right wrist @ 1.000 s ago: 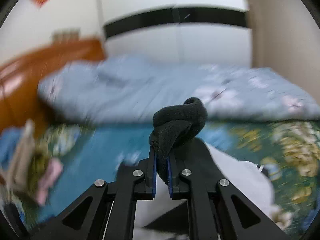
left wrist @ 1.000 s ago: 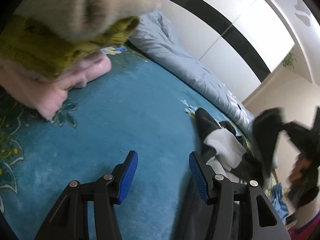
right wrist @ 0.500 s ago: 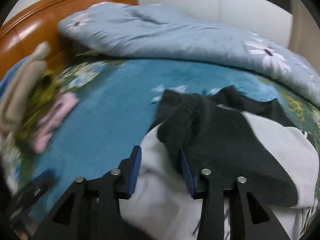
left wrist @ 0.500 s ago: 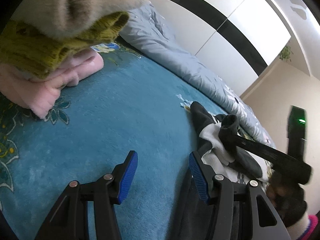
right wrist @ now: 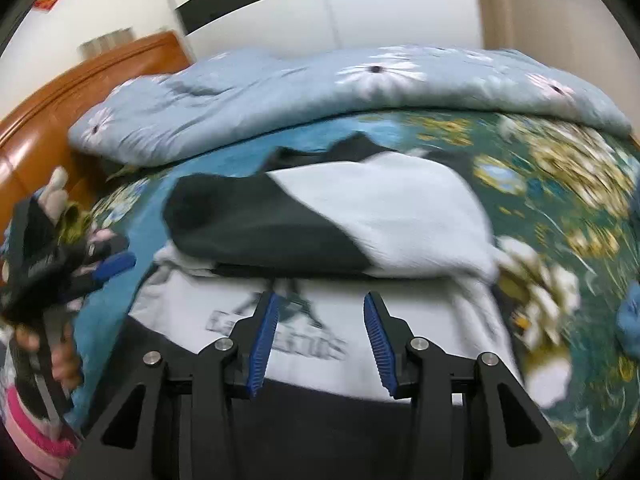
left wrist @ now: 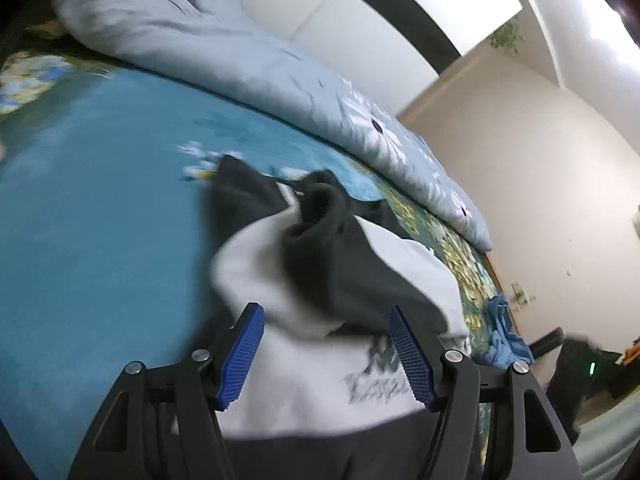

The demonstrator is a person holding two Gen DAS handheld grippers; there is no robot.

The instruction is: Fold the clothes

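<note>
1 sweatshirt (right wrist: pixel 400 216), 2 opening tongs (right wrist: pixel 318 340) (left wrist: pixel 326 350), both empty.

A home bedroom, shown by a wide bed spread with a teal plush blanket patterned with yellow and white flowers (right wrist: pixel 560 184). Bunched along the far edge of that blanket, a pale blue quilt printed with white daisies (right wrist: pixel 320 92). At the blanket's left end, a glossy orange-brown wooden headboard (right wrist: pixel 80 80). Behind the quilt, tall white wardrobe doors crossed by a black band (right wrist: pixel 360 4). Lying on the blanket, a white and black fleece sweatshirt with grey lettering (right wrist: pixel 380 216); at its left end, a small stack of folded clothes, blurred.
</note>
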